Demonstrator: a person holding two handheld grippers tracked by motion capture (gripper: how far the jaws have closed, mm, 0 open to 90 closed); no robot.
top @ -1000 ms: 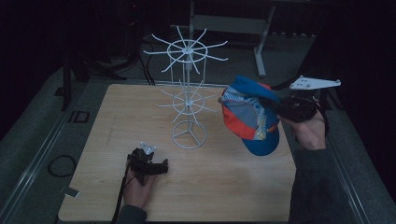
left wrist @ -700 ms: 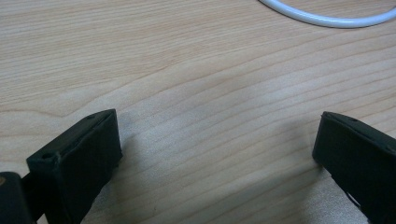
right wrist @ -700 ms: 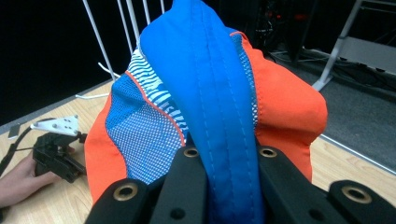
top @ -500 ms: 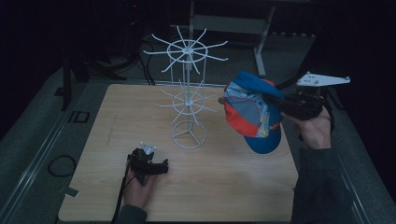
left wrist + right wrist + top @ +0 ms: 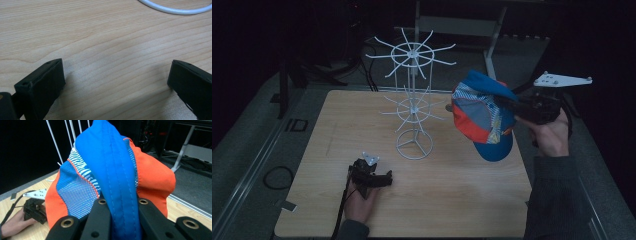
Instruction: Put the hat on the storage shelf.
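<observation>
We hold the cap in the air just right of the wire rack, our right claw clamped on its fabric; our left claw rests apart on the counter. A careless swing could snag a prong and tip the light rack.

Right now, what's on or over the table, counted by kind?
Caps: 1, the blue and orange cap pinched in the right claw
White wire racks: 1, the rack standing on the table
Claws: 2, the left claw resting open on the wood
Total: 4
</observation>
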